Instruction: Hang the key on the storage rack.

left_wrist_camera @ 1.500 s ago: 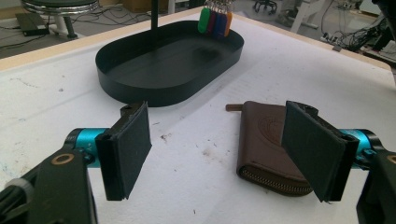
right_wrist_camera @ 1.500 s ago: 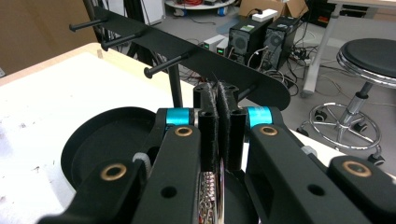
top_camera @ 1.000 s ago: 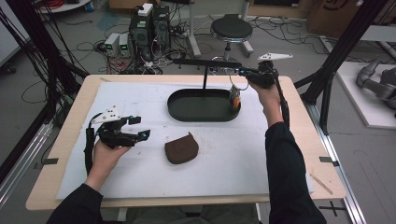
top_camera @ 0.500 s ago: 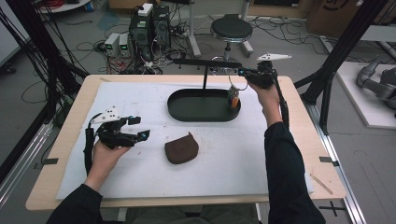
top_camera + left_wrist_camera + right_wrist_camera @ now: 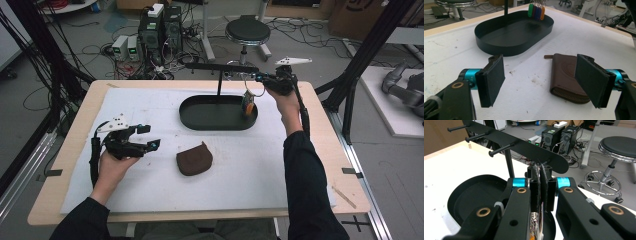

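The right arm reaches far forward; the right tongs (image 5: 257, 77) are clamped on a key bunch (image 5: 247, 104) dangling over the tray (image 5: 200, 117). The left tongs (image 5: 148, 136) hover gaping near the wallet (image 5: 194, 159), which lies flat on the tabletop (image 5: 300, 175).

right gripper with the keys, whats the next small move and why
Probably ease the right gripper along until the key ring slips over a peg of the black rack, then open. Its jaws are shut on the key bunch, which dangles over the black tray at the rack's end.
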A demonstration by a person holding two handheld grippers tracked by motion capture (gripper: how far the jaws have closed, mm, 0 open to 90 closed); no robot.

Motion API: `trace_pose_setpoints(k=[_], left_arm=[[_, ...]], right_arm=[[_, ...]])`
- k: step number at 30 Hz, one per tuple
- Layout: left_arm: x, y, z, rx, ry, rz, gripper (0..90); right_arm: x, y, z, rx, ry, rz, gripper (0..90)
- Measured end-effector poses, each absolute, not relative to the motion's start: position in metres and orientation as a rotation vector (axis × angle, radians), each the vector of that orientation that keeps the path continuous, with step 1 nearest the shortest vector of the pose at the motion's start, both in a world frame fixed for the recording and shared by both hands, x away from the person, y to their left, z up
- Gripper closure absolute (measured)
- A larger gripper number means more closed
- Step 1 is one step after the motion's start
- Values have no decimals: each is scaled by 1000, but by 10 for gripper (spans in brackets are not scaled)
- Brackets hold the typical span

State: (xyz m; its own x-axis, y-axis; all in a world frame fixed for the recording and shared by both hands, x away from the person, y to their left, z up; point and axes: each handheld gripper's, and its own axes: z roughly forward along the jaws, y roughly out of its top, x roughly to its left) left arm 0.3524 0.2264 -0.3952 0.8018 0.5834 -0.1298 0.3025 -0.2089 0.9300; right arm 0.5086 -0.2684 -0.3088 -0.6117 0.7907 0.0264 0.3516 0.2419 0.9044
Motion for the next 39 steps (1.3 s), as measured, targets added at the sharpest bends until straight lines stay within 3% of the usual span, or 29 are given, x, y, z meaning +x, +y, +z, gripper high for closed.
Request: trace_pose_setpoints(k=[9,19,39], left_arm=[[352,226,-395,1809,680,297,245],[352,227,-395,1808,676,298,245],[350,222,-396,1818,689,345,231]], right_arm=[[506,-274,-306,1060,2046,1334,832],[487,-282,-291,1026,2068,1314,628],[401,-304,-297,912,2054,1435,436]])
